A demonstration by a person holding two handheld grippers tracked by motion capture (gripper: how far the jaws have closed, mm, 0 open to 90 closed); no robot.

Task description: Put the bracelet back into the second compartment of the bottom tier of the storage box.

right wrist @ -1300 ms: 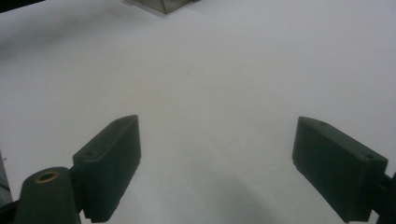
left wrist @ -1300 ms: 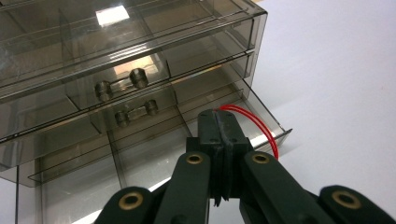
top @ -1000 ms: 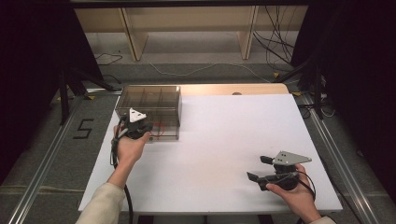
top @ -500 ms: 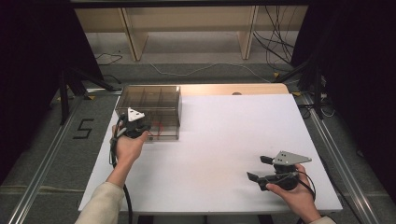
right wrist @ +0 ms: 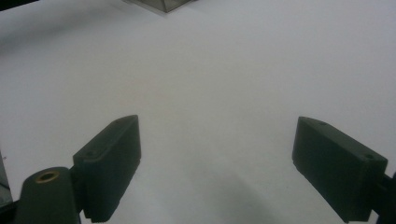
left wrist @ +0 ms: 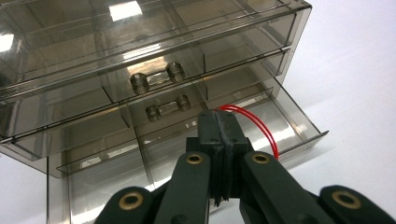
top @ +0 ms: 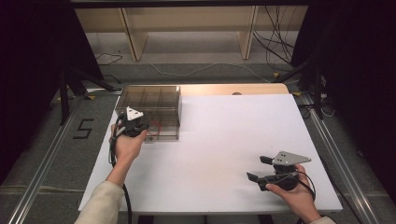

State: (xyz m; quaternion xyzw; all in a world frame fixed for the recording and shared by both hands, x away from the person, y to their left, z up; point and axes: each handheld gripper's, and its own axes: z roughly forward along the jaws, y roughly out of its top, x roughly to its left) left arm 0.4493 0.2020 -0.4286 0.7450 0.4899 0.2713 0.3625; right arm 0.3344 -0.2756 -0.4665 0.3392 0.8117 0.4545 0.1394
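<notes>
A smoky clear drawer chest (top: 148, 97) (left wrist: 140, 42) stands at the table's far left, its bottom drawer (top: 164, 134) (left wrist: 303, 128) pulled out. My left gripper (top: 149, 129) (left wrist: 218, 116) reaches over that open drawer with its jaws pressed together. A thin red band (top: 159, 125) (left wrist: 261, 128) comes out from between the tips and arcs to the right above the drawer floor. Near the table's front right, my right gripper (top: 257, 168) (right wrist: 219, 158) rests low over the white table (top: 233, 126), jaws wide apart with nothing between them.
The two upper drawers are closed, their clear bar handles (left wrist: 156, 80) facing me. A wooden strip (top: 233, 88) runs along the table's far edge. Metal rails (top: 42, 158) flank the table, and cables (top: 275, 51) lie on the floor beyond.
</notes>
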